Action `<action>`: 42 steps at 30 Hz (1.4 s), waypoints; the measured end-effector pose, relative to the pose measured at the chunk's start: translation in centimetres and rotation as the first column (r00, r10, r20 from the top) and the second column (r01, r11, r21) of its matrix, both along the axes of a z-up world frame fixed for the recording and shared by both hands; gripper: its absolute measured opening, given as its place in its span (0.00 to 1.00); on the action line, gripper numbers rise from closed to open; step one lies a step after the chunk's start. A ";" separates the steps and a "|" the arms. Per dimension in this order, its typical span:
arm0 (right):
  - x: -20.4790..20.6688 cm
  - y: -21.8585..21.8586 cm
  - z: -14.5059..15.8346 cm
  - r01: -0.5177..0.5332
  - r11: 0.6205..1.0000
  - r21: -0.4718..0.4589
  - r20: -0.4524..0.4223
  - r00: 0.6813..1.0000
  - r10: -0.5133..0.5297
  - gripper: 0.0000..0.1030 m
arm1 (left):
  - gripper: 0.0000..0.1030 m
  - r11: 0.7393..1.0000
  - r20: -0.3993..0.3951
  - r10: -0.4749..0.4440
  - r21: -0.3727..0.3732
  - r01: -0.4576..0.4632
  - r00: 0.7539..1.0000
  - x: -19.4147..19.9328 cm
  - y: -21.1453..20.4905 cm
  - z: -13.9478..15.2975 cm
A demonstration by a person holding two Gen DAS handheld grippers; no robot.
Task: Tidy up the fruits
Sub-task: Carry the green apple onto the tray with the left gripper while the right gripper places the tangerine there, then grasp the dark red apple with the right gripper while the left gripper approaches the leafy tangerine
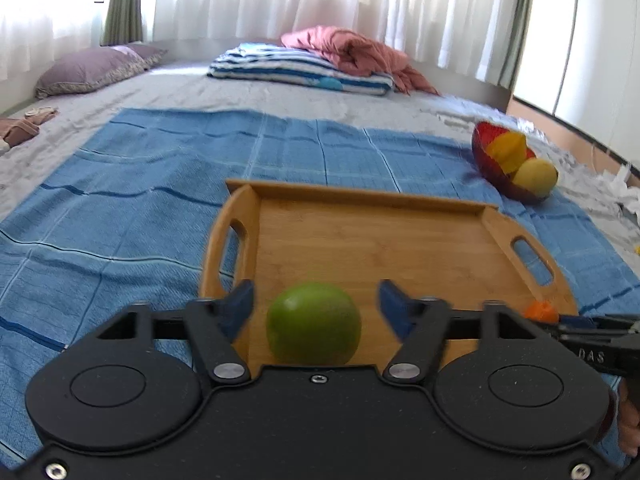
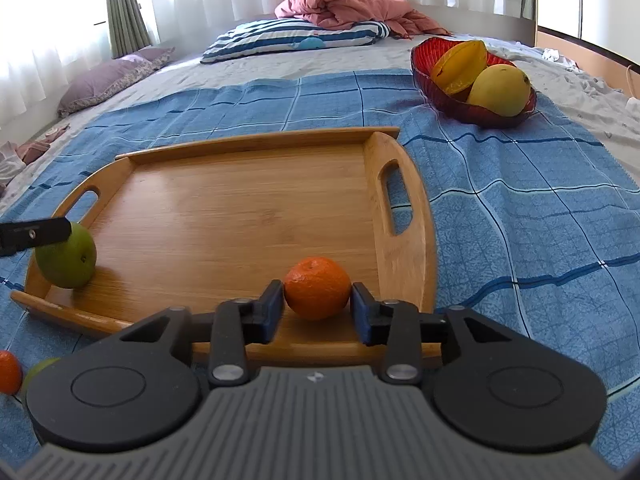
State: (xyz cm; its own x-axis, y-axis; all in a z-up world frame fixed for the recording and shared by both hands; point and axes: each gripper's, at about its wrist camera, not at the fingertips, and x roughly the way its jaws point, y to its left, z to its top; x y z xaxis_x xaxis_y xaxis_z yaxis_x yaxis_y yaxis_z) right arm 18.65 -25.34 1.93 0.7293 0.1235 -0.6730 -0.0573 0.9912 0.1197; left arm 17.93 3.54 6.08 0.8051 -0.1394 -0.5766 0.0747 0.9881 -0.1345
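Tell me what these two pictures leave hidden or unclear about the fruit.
- Left wrist view: the green fruit has its underside hidden behind the left hand-held gripper body.
- Left wrist view: the orange is mostly covered by the right hand-held gripper.
- Right wrist view: two fruits at the lower left are cut off by the edge and the gripper body.
- Both views: the red bowl may hide more beneath its starfruit and mango.

You face a bed [image 1: 180, 96] under bright white curtains [image 1: 320, 0], with a purple pillow [image 1: 88, 70] and folded striped bedding [image 1: 296, 68].
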 end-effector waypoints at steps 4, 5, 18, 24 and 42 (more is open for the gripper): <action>-0.7 -0.6 0.3 -0.006 0.999 0.050 0.035 0.999 0.004 0.87 | 0.82 1.000 0.015 0.000 -0.021 0.001 1.000 -0.7 0.8 0.4; -0.9 -0.7 0.4 -0.007 0.998 0.061 0.043 0.999 0.004 0.88 | 0.83 1.000 0.020 0.002 -0.016 -0.002 1.000 -0.8 0.8 0.5; -5.6 -1.1 1.3 -0.013 0.999 0.045 0.191 0.982 0.004 1.00 | 0.99 0.997 0.110 -0.072 0.048 0.068 0.991 -7.3 0.7 -0.3; -8.8 -1.0 0.8 0.004 0.999 -0.039 0.290 0.957 0.008 1.00 | 1.00 0.995 0.142 -0.083 0.071 0.073 0.986 -10.2 0.6 -1.1; -14.1 -1.2 -1.0 0.020 0.999 -0.051 0.362 0.932 0.000 1.00 | 1.00 0.998 0.126 -0.037 0.049 0.031 0.991 -15.5 1.8 -3.0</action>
State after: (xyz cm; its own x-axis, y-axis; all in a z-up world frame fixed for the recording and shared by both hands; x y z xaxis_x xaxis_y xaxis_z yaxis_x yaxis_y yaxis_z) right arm 4.54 -26.54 0.90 0.9257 0.0866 -0.3683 -0.0771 0.9962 0.0404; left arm 2.42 5.32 3.04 0.8675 -0.1427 -0.4766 0.1215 0.9897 -0.0751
